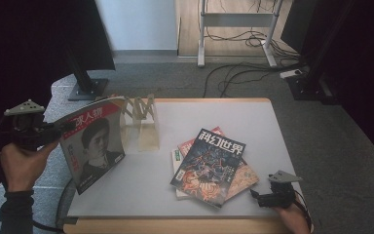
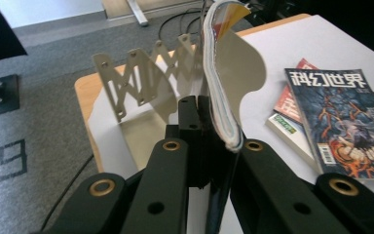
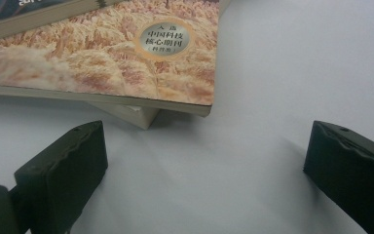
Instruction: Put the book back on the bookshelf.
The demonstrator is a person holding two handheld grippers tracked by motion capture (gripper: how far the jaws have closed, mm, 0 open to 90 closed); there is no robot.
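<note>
My left hand-held gripper (image 1: pixel 53 130) is clamped on the edge of a magazine (image 1: pixel 93 144) with a portrait on its cover, holding it upright and tilted above the left end of the counter (image 1: pixel 253 122). In the left gripper view its pages (image 2: pixel 221 97) curve up between my closed jaws, just in front of the pale folding rack (image 1: pixel 142 122). My right hand-held gripper (image 1: pixel 268 199) rests low at the counter's near right corner, jaws wide apart with nothing between them, just beside the stack of magazines (image 1: pixel 213 163) lying flat, whose wheat-coloured cover (image 3: pixel 126 58) lies close ahead.
</note>
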